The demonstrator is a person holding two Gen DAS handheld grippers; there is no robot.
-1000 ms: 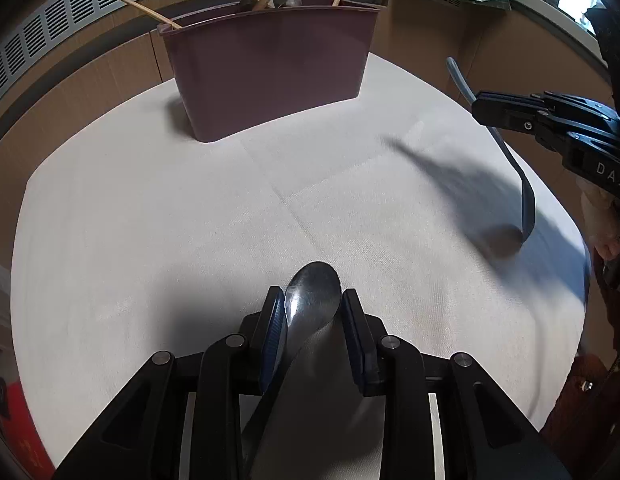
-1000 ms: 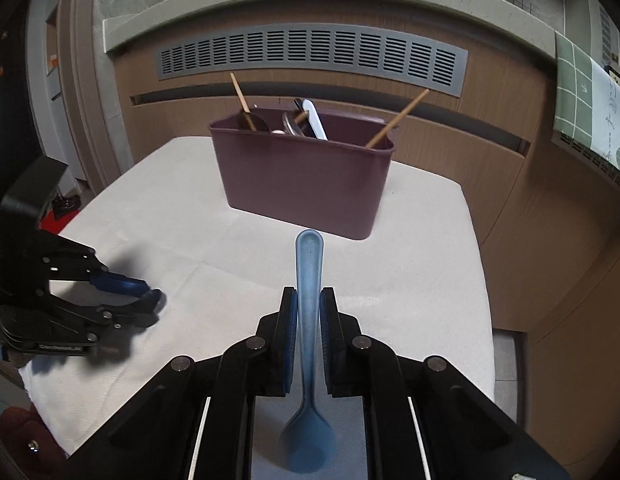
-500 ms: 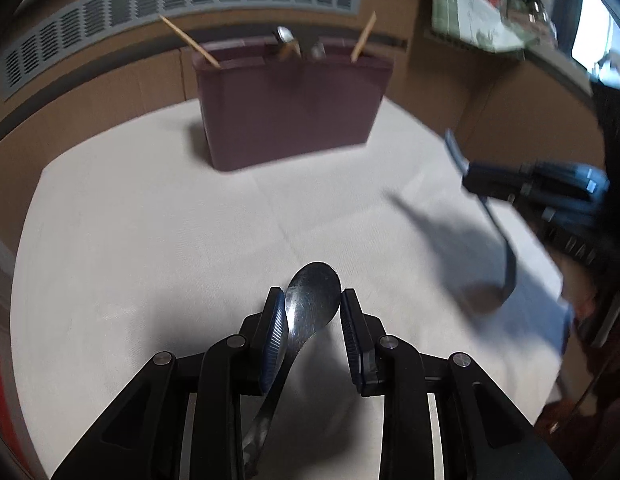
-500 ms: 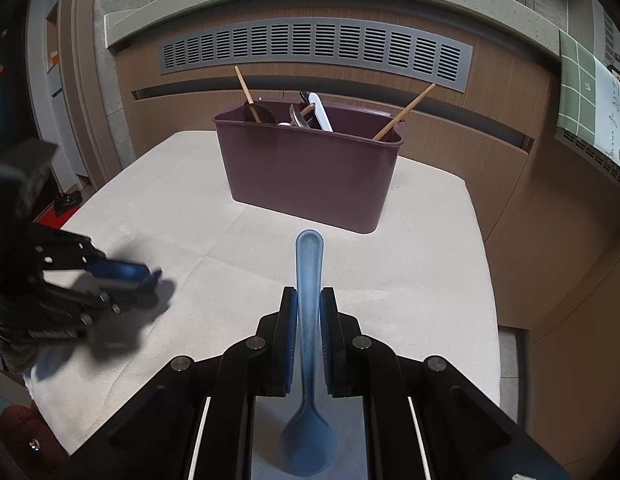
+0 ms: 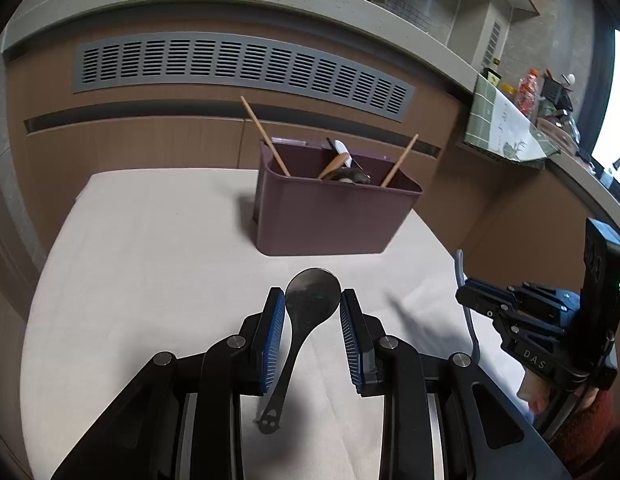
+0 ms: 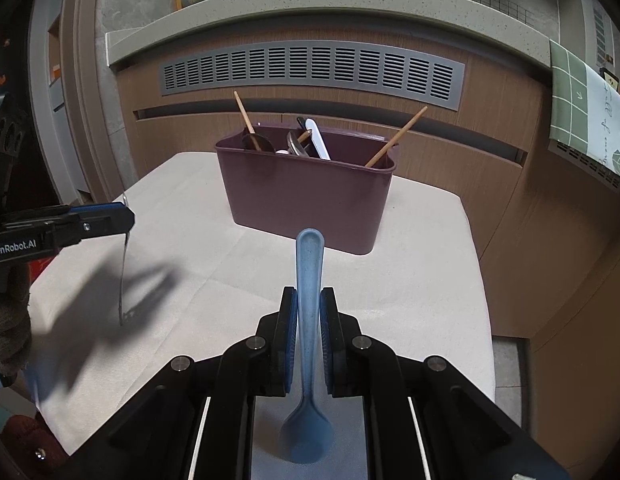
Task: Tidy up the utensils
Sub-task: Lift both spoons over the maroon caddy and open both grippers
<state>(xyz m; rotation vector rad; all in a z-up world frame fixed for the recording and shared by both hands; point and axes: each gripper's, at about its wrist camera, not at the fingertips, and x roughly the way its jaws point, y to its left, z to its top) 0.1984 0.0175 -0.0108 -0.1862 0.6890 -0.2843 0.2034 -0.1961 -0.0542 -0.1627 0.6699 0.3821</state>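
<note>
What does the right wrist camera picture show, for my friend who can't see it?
A gripper pinches a blue spoon by its handle, with the bowl end hanging down near the camera. Ahead, on a white cloth, stands a purple bin with chopsticks and other utensils. At the left, another gripper holds a metal spoon.

We've got open cloth (image 5: 158,264) up to the bin (image 5: 334,216); only its chopsticks (image 5: 265,136) crowd the top.
</note>
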